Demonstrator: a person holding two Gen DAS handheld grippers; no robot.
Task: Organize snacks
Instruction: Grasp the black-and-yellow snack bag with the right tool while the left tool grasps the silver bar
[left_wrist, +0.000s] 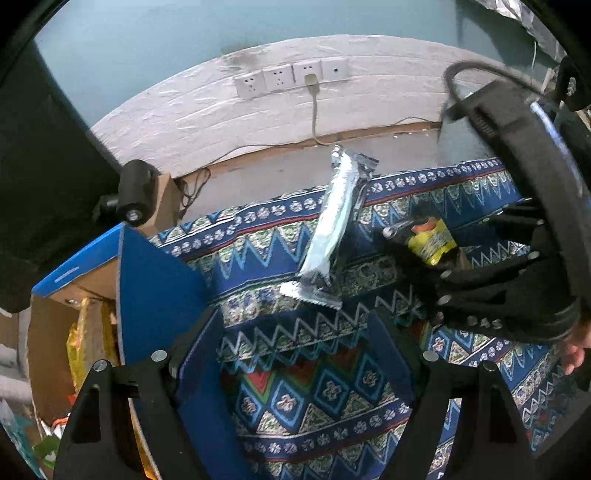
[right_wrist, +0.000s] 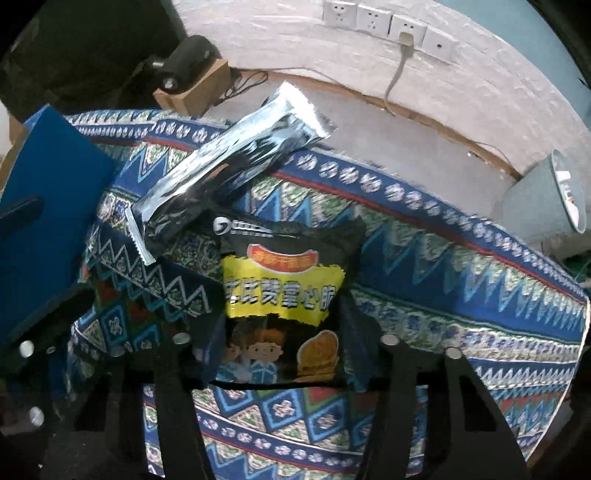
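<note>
A black and yellow snack bag (right_wrist: 280, 291) lies on the patterned blue tablecloth (right_wrist: 443, 295), and my right gripper (right_wrist: 280, 332) is shut on its lower half, a finger pressed against each side. The same bag (left_wrist: 430, 240) shows small in the left wrist view, inside that gripper's black fingers. A long silver packet (left_wrist: 332, 229) lies slanted across the cloth near its far edge, just beyond the bag and overlapping its top left corner (right_wrist: 229, 158). My left gripper (left_wrist: 295, 332) hangs open over bare cloth, short of the silver packet, with nothing between its fingers.
An open cardboard box (left_wrist: 48, 332) with blue flaps (left_wrist: 155, 295) stands at the left, with yellow packets (left_wrist: 85, 339) inside. Beyond the table edge are the floor, a small brown box (right_wrist: 199, 88) with a black cylinder, wall sockets (left_wrist: 291, 75) and cables.
</note>
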